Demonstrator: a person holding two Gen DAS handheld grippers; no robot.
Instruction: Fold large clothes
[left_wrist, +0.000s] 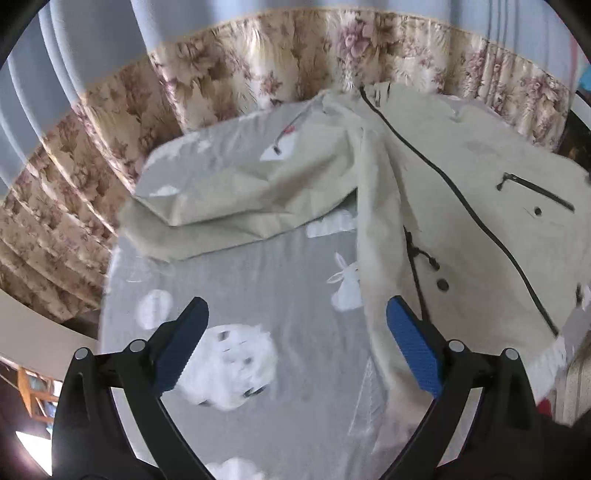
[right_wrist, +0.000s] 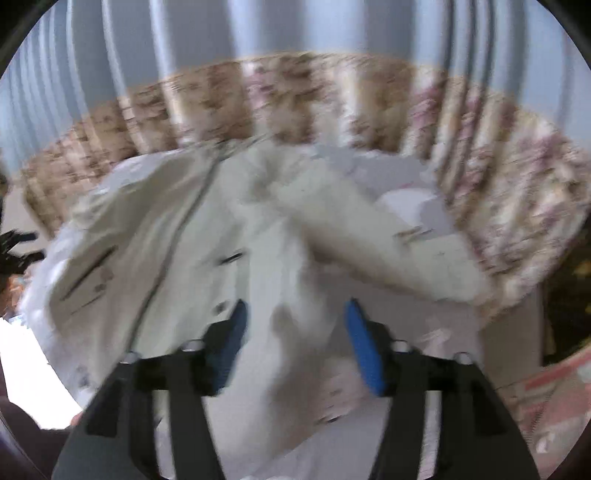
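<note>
Garment: we see a cream jacket (left_wrist: 461, 177) lying spread on a grey bed sheet (left_wrist: 258, 280) printed with white clouds and rabbits.
Sleeve: we find one sleeve (left_wrist: 236, 199) stretched sideways across the sheet in the left wrist view, its cuff toward the picture's left.
Fastenings: we note a black zipper (left_wrist: 458, 192) running down the jacket front, a slanted pocket zip (left_wrist: 535, 190) and dark snap buttons (left_wrist: 442, 284) near the hem.
Left gripper (left_wrist: 297, 325): we see its blue pads (left_wrist: 413, 347) standing wide apart above the sheet, nothing between them; the jacket's edge lies just behind the right-hand pad.
Right gripper (right_wrist: 295, 328): we see its jaws parted, with a ridge of the pale jacket fabric (right_wrist: 295, 295) rising between the pads; the pads do not press on it. This view is blurred.
Backdrop: we see a floral curtain (left_wrist: 229, 62) behind the bed, with a blue-grey pleated drape (left_wrist: 85, 44) above it.
</note>
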